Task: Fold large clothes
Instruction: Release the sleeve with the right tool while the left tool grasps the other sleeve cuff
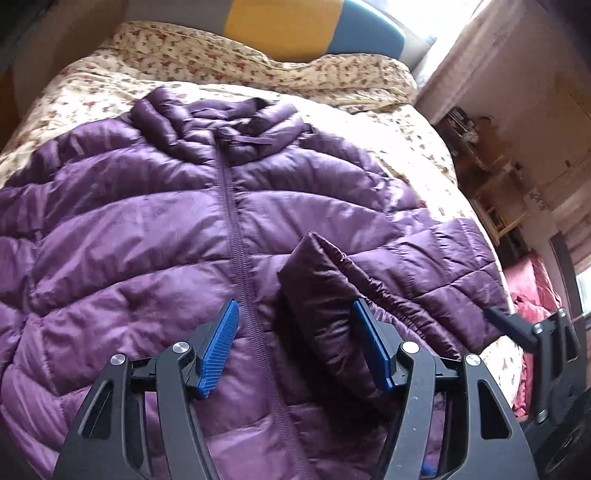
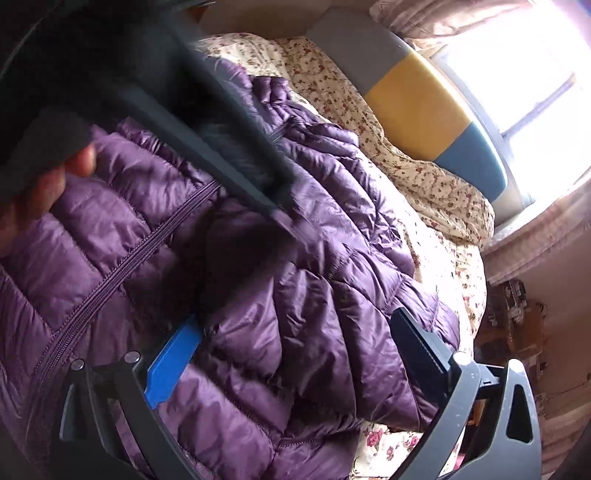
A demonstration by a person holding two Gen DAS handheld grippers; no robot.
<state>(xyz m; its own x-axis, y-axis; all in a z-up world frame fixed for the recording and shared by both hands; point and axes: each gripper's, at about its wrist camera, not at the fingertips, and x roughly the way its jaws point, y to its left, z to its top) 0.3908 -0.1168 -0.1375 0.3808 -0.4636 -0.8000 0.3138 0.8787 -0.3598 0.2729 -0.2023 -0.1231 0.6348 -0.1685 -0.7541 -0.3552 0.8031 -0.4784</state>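
Purple puffer jacket (image 1: 147, 229) lies zipped, front up, on the floral bed (image 1: 369, 74); its right sleeve (image 1: 332, 295) is folded inward to narrow it. Left gripper (image 1: 295, 347) and right gripper (image 2: 291, 354) both hover, fingers apart, gripping nothing.

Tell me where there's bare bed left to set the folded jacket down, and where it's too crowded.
Free: the floral bedspread between the purple jacket's collar and the rumpled quilt by the headboard, plus a narrow strip past the sleeve at the bed's edge. Crowded: the middle, filled by the jacket, with the left gripper and right gripper over it.
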